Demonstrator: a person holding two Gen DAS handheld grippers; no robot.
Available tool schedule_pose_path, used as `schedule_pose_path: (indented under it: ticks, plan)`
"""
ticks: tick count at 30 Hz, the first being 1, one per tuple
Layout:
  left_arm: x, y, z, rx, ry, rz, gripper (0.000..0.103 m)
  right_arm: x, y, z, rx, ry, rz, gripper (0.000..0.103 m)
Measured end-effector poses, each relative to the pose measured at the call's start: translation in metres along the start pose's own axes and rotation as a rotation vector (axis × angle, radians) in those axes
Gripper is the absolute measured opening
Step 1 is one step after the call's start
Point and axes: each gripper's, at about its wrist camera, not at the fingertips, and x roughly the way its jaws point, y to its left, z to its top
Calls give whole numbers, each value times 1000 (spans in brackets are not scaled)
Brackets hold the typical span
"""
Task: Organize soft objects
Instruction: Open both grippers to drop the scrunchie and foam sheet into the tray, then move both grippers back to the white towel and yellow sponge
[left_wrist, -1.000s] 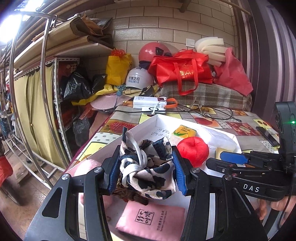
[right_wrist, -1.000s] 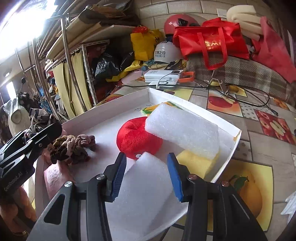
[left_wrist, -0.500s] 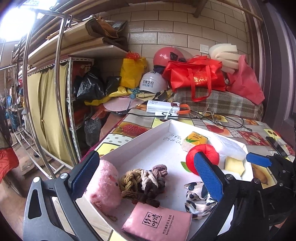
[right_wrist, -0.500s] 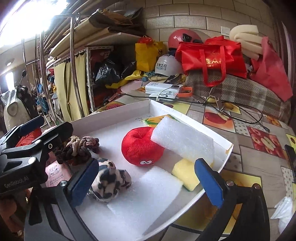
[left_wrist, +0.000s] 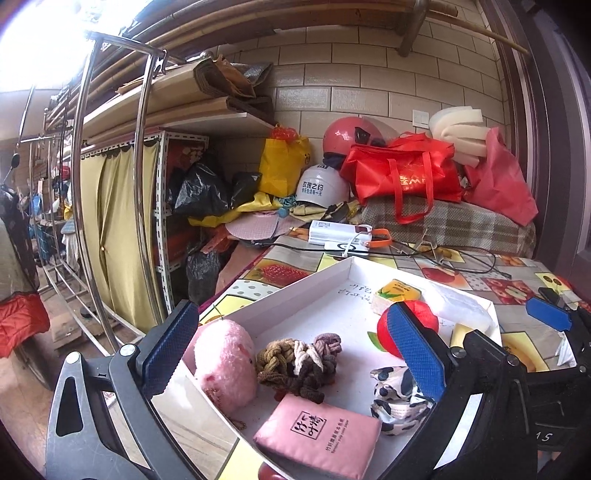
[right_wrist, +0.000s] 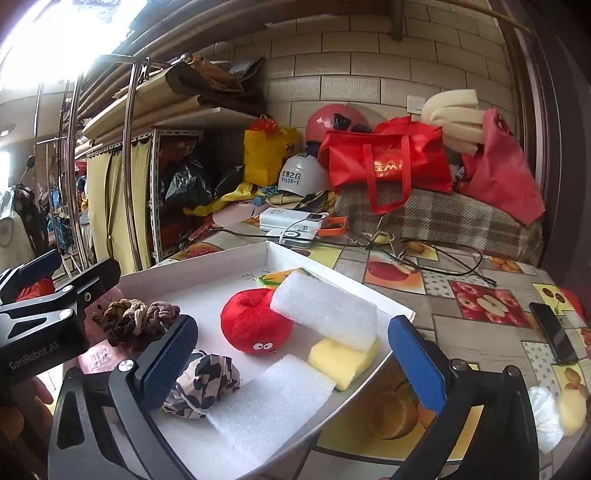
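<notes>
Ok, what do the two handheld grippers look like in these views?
Both the left gripper and the right gripper have black angular metal frames with silver rivets and textured blue finger pads. In the right wrist view, the left gripper's body carries white "GenRoboAI" lettering.

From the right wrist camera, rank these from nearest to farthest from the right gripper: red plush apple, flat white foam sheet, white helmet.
1. Flat white foam sheet, lying between the fingers of the open right gripper.
2. Red plush apple, mid-tray, just beyond.
3. White helmet, far back by the wall.
</notes>
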Motion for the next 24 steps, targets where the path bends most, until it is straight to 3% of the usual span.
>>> schedule_pose_path:
  ticks: [9, 17, 24]
  plan:
    - [-20, -18, -8, 8, 9, 5, 103, -14, -11, -7, 6, 21, -44, 103]
    - [-35, -33, -15, -76, 59, -67, 103, -38, -29, -17, 19, -13, -42, 103]
    - [-50, -69, -21, 17, 52, -107, 103, -54, -63, -28, 30, 15, -58, 103]
